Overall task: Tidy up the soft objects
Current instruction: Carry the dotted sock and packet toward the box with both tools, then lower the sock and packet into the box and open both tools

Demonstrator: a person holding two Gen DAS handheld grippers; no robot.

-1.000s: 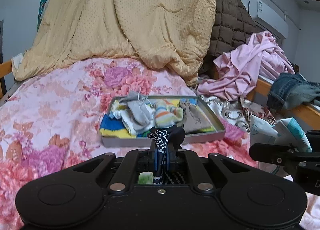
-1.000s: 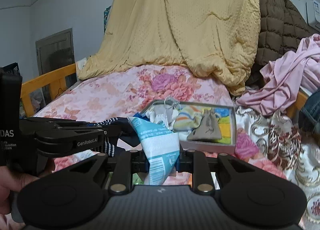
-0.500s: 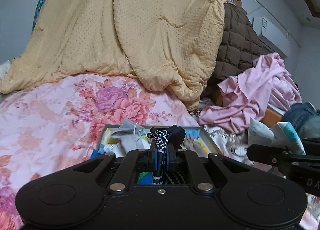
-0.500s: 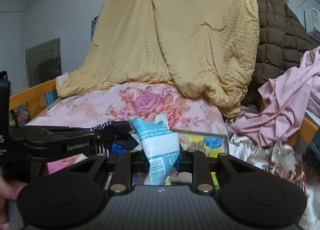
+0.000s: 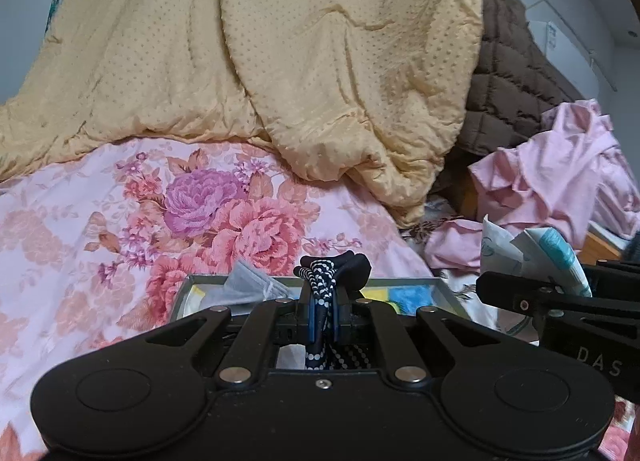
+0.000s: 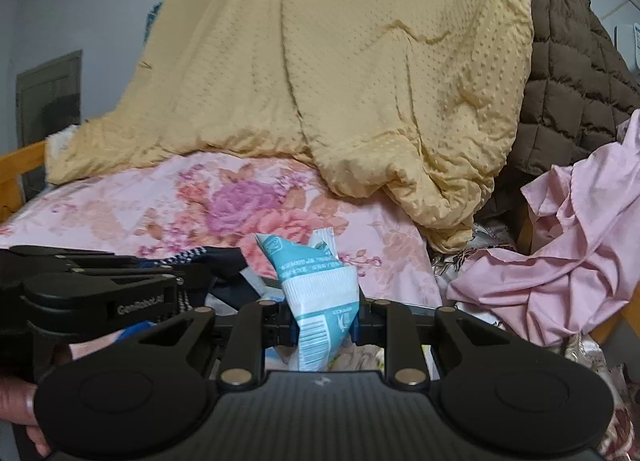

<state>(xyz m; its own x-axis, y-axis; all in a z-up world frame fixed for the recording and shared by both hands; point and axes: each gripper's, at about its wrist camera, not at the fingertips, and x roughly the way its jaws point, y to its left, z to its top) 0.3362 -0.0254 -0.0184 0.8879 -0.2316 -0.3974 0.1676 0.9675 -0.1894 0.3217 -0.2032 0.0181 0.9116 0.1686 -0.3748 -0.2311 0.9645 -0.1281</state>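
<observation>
My left gripper (image 5: 322, 319) is shut on a dark blue dotted sock (image 5: 323, 281), whose bunched end sticks up past the fingertips. My right gripper (image 6: 324, 319) is shut on a white and teal soft packet (image 6: 316, 293). Just ahead of the left gripper lies a grey shallow tray (image 5: 400, 281) on the floral bedspread (image 5: 120, 221), holding a grey cloth (image 5: 248, 287) and colourful fabric; most of it is hidden behind the gripper. In the right wrist view the left gripper (image 6: 192, 273) with the sock sits at left. In the left wrist view the right gripper (image 5: 532, 293) with its packet (image 5: 556, 257) shows at right.
A yellow dotted quilt (image 5: 280, 61) is heaped at the back of the bed. A brown quilted cover (image 5: 512, 81) and crumpled pink cloth (image 5: 560, 181) lie to the right. A wooden bed rail (image 6: 20, 169) and a person's hand (image 6: 20, 401) show at left.
Both grippers moved forward toward the tray with their loads. The tray now lies close under the fingertips and is mostly hidden; the quilt looms larger.
</observation>
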